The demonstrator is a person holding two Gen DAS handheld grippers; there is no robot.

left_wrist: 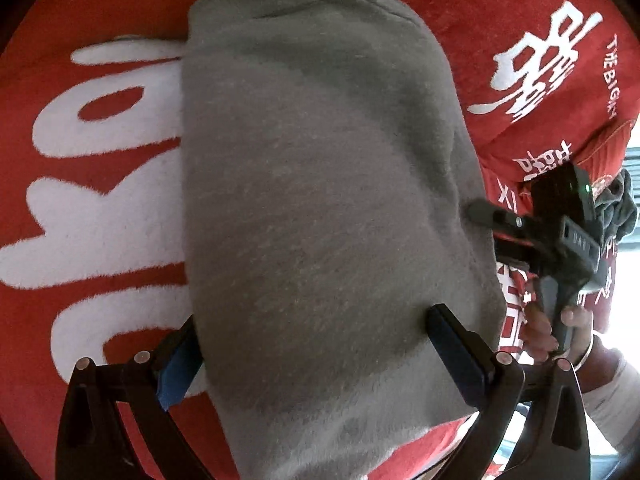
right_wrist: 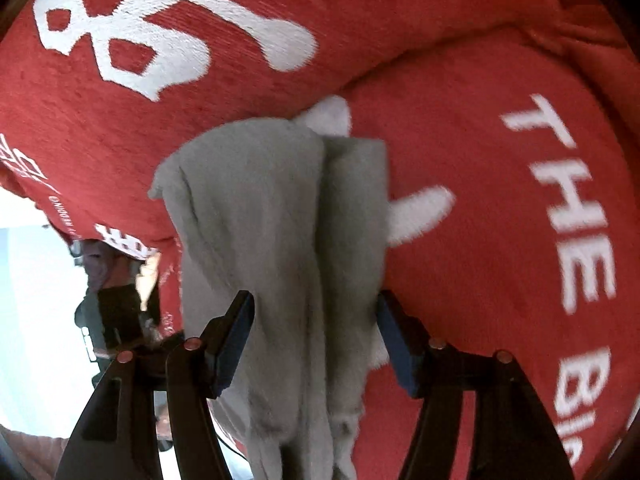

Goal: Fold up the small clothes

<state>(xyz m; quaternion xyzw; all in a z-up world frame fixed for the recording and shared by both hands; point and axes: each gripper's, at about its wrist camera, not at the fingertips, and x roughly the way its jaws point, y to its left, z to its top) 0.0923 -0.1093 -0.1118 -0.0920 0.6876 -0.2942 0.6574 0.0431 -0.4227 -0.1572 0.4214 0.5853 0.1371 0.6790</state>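
Left wrist view: a grey garment (left_wrist: 320,200) of soft fleecy cloth fills the middle of the picture, lying over a red blanket (left_wrist: 100,20) printed with large white characters. The left gripper (left_wrist: 316,344) has its fingers (left_wrist: 456,344) spread wide, one on each side of the near end of the cloth, with fabric bulging between them rather than pinched. At the right edge the right gripper (left_wrist: 486,220) reaches in toward the garment's side, a hand (left_wrist: 560,332) on its grip; from here its fingers cannot be read.

Right wrist view: the same grey garment (right_wrist: 288,248) lies bunched into lengthwise ridges, its near end running down between the right gripper (right_wrist: 316,340), whose fingers (right_wrist: 236,340) stand wide and clear of a firm hold. The red blanket (right_wrist: 480,200) beneath is itself creased into a thick fold behind the cloth.

Risks, as judged: with both pairs of fingers open, closing now may catch only the top layer, or pick up the plush blanket along with it, dragging the surface. The bunched ridges could be pressed in as crooked creases, and the soft cloth may slip loose mid-fold.

No container appears in either view.
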